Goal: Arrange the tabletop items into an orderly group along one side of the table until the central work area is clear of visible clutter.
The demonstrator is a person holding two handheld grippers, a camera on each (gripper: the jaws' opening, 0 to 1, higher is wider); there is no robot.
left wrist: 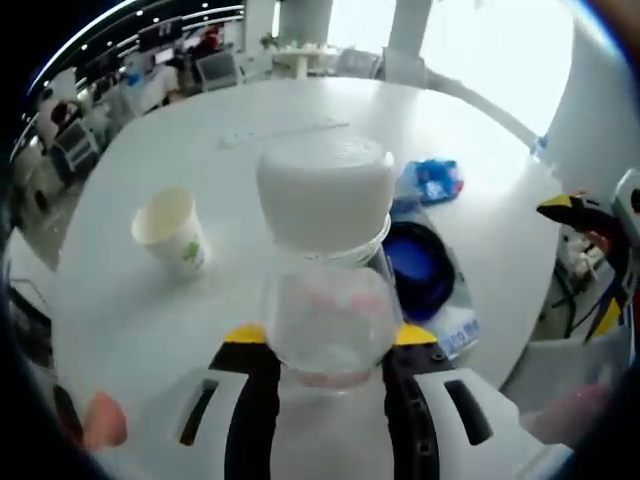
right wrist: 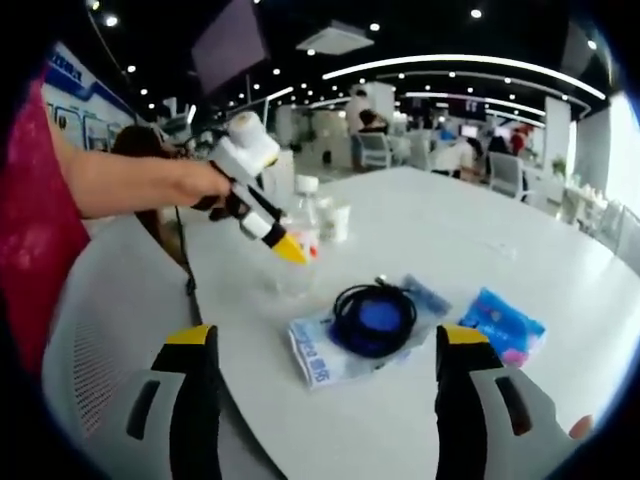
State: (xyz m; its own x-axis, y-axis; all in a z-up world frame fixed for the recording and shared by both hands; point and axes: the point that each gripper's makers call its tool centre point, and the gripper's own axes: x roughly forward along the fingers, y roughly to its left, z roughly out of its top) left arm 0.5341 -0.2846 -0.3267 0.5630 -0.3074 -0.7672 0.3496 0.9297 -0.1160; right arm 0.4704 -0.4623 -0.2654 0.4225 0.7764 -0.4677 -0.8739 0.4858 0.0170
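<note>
A clear plastic bottle (left wrist: 326, 290) with a white cap (left wrist: 325, 190) stands upright on the white table (left wrist: 200, 320), and my left gripper (left wrist: 328, 336) is shut on its lower body. The right gripper view shows that same left gripper (right wrist: 268, 225), held by a hand, against the bottle (right wrist: 301, 235). My right gripper (right wrist: 328, 342) is open and holds nothing, hovering near the table edge over a clear packet (right wrist: 318, 358) that carries a coiled blue cable (right wrist: 375, 318). A white paper cup (left wrist: 170, 228) stands left of the bottle. A blue tissue pack (right wrist: 503, 325) lies to the right of the cable.
The round table's edge runs close under my right gripper, with a grey mesh chair (right wrist: 95, 340) beside it. A person's arm (right wrist: 130, 180) reaches in from the left. Other tables and chairs (right wrist: 470, 160) stand far behind. My right gripper's yellow tip (left wrist: 570, 205) shows past the table's edge.
</note>
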